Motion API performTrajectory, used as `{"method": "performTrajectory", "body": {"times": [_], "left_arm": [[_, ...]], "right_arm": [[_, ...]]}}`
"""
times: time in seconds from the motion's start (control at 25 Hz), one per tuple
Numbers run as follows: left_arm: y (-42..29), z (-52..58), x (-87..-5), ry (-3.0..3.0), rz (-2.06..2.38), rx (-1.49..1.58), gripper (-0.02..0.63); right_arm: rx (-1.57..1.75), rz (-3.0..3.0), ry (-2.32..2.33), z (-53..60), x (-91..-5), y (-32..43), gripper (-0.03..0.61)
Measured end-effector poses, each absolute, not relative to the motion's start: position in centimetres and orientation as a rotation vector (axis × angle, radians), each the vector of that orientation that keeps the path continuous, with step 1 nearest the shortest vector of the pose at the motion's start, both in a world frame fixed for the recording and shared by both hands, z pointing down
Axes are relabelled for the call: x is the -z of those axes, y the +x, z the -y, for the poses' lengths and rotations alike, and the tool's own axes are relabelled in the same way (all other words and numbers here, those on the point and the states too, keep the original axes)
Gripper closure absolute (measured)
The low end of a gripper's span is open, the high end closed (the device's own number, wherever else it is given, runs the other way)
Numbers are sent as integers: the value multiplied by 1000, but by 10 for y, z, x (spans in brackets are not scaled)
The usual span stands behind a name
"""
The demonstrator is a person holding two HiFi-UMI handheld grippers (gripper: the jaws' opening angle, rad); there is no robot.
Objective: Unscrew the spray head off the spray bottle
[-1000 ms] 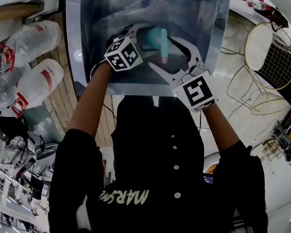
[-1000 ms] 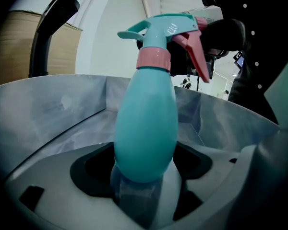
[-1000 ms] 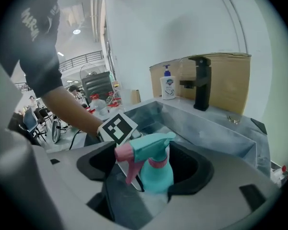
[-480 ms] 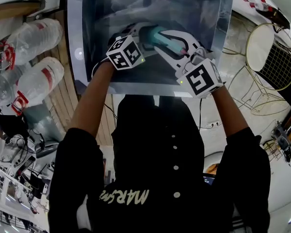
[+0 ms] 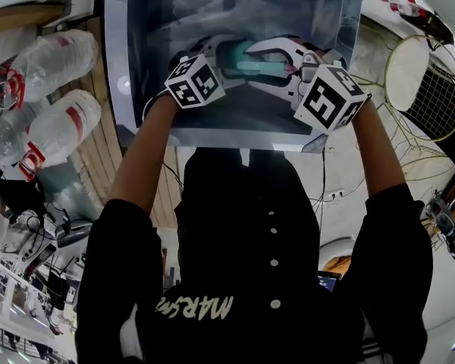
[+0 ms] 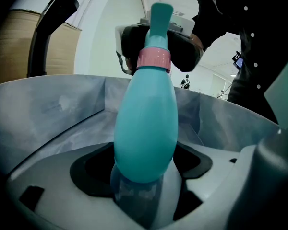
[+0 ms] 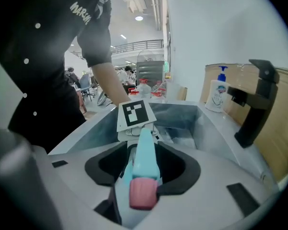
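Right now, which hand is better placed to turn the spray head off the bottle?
Right, probably: the right gripper straddles the spray head, jaws just opening around it, while the left gripper clamps the bottle.

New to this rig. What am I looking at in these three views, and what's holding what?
No robot: a person holds a two-jaw hand-held gripper in each hand over a steel sink. The head view is from a camera on the person's head, looking down. The other two are from cameras riding on each gripper, looking along its jaws. The left hand-held gripper clamps the base of a teal spray bottle. The right hand-held gripper has the spray head between its jaws, which have just been opening and look loose around it. A black faucet and a soap dispenser stand by the sink.
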State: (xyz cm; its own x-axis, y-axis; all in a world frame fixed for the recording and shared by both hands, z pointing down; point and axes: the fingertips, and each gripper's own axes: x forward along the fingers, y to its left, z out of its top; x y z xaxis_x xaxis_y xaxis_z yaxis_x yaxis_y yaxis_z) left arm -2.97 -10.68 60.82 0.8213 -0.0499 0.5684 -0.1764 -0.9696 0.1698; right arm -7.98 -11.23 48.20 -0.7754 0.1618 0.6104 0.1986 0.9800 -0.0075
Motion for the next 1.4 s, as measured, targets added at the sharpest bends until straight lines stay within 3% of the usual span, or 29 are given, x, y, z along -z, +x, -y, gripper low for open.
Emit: {"method": "performTrajectory", "body": {"times": [0.16, 0.44, 0.92, 1.4], "left_arm": [[-28, 105, -608, 2789, 182, -867, 229], [-30, 105, -608, 2786, 186, -865, 229], [-27, 104, -608, 2783, 201, -877, 229], [-27, 105, -608, 2777, 204, -883, 229]], "right_arm": [[-34, 2460, 2, 120, -482, -53, 298], [-365, 2572, 649, 125, -444, -5, 287], [-458, 2430, 699, 88, -481, -51, 302], [-420, 2443, 714, 108, -486, -63, 264]]}}
